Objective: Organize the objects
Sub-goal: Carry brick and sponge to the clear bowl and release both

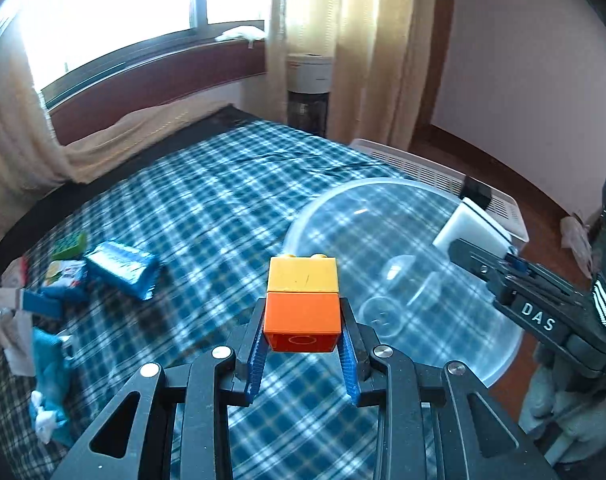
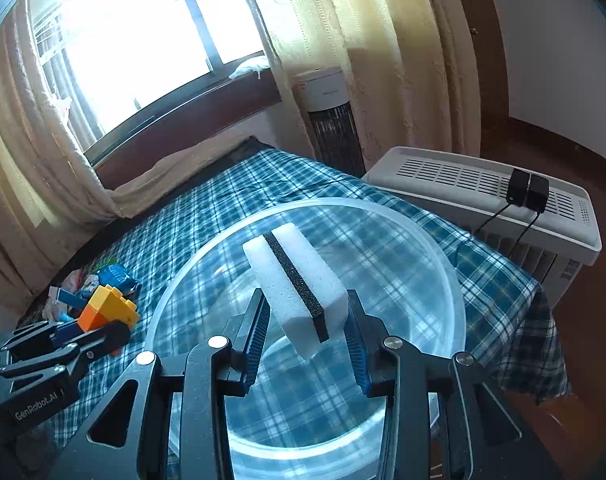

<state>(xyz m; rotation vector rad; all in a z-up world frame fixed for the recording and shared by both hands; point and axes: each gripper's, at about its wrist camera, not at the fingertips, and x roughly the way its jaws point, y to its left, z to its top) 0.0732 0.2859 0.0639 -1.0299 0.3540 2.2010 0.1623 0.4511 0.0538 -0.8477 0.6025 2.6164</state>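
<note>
Two grippers are in view: the left gripper [image 1: 303, 344] and the right gripper [image 2: 307, 332]. There are two stacked toy bricks, one yellow brick [image 1: 303, 276] on one orange brick [image 1: 302, 322]; one white sponge [image 2: 291, 280] with a black stripe; one clear plastic bowl [image 2: 443, 264]; one blue wrapped packet [image 1: 121, 270]; and two black adapters [image 2: 527, 191] on one white appliance [image 2: 463, 172].

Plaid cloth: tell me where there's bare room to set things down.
The plaid cloth is bare from the clear bowl across to the blue packet and back toward the window. The bowl's floor also looks empty. The left edge is crowded with the packet, a green brick and wrappers.
</note>
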